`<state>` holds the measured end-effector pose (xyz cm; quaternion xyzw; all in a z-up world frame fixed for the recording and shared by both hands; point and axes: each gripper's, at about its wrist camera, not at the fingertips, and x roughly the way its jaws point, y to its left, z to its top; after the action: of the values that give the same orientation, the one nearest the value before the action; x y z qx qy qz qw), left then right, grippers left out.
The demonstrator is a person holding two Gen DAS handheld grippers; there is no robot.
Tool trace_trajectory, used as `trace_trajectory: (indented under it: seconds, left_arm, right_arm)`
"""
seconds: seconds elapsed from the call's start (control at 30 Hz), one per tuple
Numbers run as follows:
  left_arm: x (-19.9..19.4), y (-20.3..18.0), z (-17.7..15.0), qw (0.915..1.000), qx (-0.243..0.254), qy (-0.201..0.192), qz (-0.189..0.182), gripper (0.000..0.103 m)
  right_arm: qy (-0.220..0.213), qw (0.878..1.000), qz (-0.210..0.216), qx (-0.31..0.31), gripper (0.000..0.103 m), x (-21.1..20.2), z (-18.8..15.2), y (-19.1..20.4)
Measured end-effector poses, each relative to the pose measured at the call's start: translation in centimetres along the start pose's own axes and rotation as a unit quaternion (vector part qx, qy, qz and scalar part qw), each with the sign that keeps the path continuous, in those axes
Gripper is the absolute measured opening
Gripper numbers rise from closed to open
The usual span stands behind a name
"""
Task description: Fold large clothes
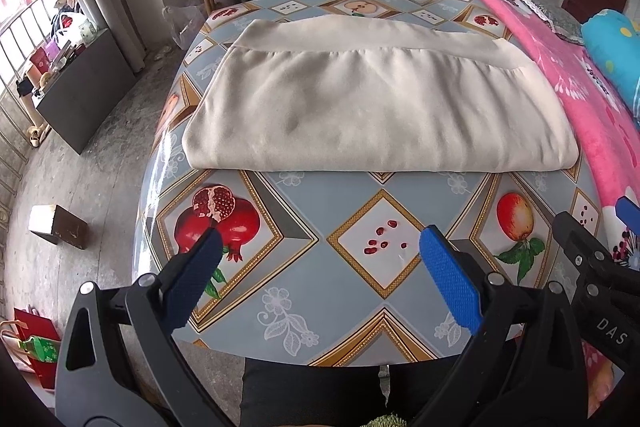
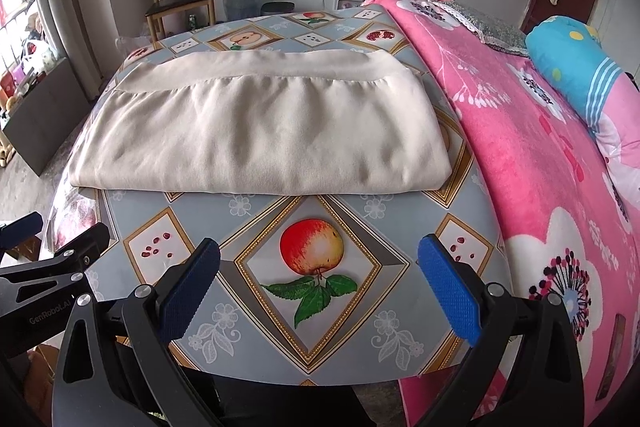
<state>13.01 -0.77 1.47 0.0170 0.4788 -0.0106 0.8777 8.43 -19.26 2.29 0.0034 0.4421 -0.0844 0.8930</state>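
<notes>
Both the left gripper (image 1: 318,247) and the right gripper (image 2: 318,259) hang with jaws spread wide and empty at the bottom of the frame, above the table (image 1: 320,203). The cream garment (image 1: 376,107) lies folded mid-frame, well ahead. A good next fold would pinch both near corners evenly. Only the right view shows the pink blanket (image 2: 520,163) fully.
</notes>
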Motion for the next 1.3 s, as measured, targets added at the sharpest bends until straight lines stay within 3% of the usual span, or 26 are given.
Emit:
trace_trajectory:
  seconds: [1.3]
  left_arm:
    - [0.06,-0.19,-0.36,1.0,-0.003,0.001,-0.005,0.095]
  right_arm:
    - [0.002,1.0,-0.004,0.0,0.097,-0.01,-0.06,0.06]
